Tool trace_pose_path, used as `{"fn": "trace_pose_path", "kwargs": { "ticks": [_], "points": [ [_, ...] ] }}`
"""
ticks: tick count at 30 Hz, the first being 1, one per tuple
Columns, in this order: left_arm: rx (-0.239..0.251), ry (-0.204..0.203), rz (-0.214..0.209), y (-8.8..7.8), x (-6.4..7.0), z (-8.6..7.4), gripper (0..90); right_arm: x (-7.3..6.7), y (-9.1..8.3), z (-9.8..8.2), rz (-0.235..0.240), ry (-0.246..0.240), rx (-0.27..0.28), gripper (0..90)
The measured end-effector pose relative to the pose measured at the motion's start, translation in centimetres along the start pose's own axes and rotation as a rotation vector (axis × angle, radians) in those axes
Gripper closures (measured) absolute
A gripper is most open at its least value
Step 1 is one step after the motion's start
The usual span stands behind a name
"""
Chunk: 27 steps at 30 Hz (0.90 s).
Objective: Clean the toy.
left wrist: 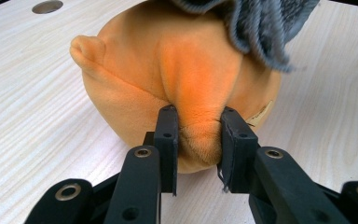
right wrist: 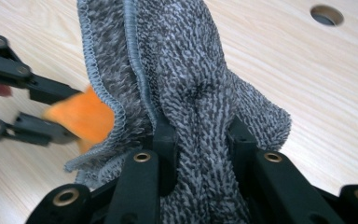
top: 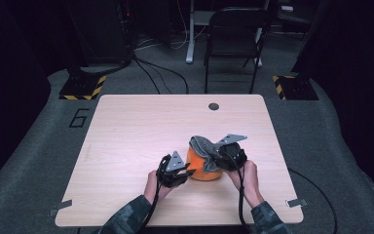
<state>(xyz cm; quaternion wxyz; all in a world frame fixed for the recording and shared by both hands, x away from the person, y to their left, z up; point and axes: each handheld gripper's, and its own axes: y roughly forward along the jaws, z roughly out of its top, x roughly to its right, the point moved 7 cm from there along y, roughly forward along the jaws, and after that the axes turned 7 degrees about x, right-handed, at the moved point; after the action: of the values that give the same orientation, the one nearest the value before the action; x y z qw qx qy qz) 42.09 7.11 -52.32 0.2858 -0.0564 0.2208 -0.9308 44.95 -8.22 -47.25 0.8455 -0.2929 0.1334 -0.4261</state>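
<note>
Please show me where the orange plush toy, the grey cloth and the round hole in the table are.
orange plush toy (left wrist: 168, 70): left gripper view, middle of its body.
grey cloth (right wrist: 191, 84): right gripper view, middle of the bunched fabric.
round hole (top: 214, 106): high view, its centre, far table edge.

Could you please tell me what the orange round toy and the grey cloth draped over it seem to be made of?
The orange round plush toy looks like soft short-pile fabric over stuffing; it bunches where pinched. The grey knitted cloth looks like looped terry or microfibre, with stitched edges.
</note>
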Motion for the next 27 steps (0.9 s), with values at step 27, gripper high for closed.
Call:
{"fn": "trace_pose_path", "kwargs": {
  "ticks": [27],
  "points": [
    [0.007,-0.010,-0.005,0.1,-0.1,-0.1,71.3,6.4,3.0,-7.3,-0.076,0.143,-0.232,70.8]
  ]
}}
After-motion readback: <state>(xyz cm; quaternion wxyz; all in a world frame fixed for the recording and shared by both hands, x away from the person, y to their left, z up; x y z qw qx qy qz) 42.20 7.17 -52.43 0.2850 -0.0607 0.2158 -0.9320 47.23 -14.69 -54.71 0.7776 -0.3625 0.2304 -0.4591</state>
